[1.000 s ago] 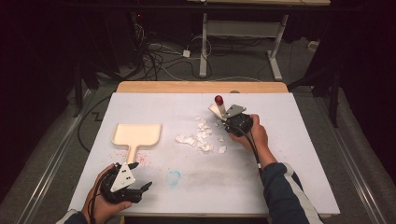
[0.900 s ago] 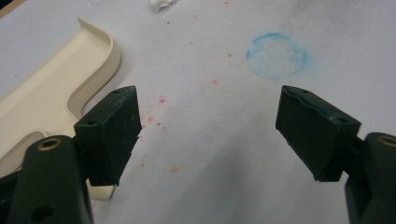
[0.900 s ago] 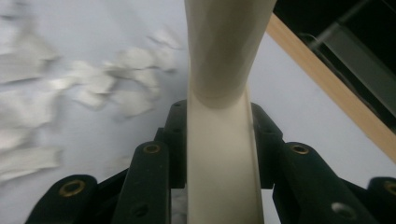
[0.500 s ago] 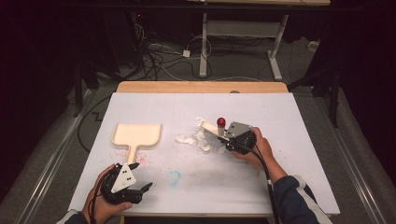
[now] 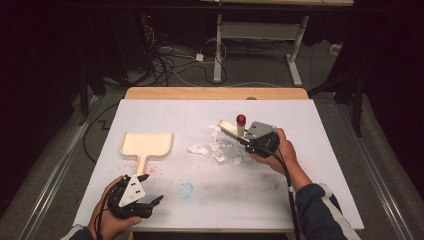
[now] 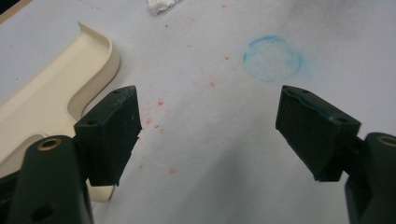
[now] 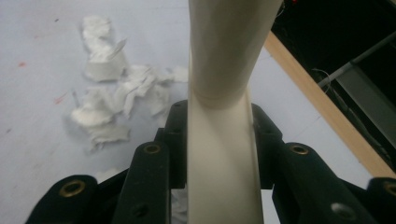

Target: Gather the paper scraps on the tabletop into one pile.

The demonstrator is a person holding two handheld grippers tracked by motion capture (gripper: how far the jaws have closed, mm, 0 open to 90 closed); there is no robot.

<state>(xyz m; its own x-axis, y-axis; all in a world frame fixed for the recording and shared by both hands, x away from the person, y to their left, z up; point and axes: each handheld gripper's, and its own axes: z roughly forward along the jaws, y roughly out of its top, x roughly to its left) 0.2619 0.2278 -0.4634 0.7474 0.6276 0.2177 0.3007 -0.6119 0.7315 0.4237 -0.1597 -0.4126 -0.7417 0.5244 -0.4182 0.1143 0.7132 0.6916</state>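
My right gripper (image 5: 248, 139) is shut on the cream handle (image 7: 224, 70) of a small brush (image 5: 230, 128) with a red knob (image 5: 241, 119). It holds the brush a little above the table's middle right, its head over the right end of a scatter of white paper scraps (image 5: 212, 147); those scraps (image 7: 112, 93) lie to the left of the handle. A cream dustpan (image 5: 146, 144) lies flat at the left, handle toward the person. My left gripper (image 5: 151, 188) rests open near the front left edge, nothing between its jaws. The dustpan's handle (image 6: 56, 88) is beside its left jaw.
The table is covered by a white sheet (image 5: 325, 150), with a wooden strip (image 5: 215, 93) along the far edge. A blue chalk ring (image 5: 186, 190) and red specks (image 6: 159, 121) mark the sheet near my left gripper. Cables and desk legs stand on the dark floor beyond.
My right gripper has carried the brush toward the person across the scraps and lifted it slightly. The left gripper and dustpan have not moved.
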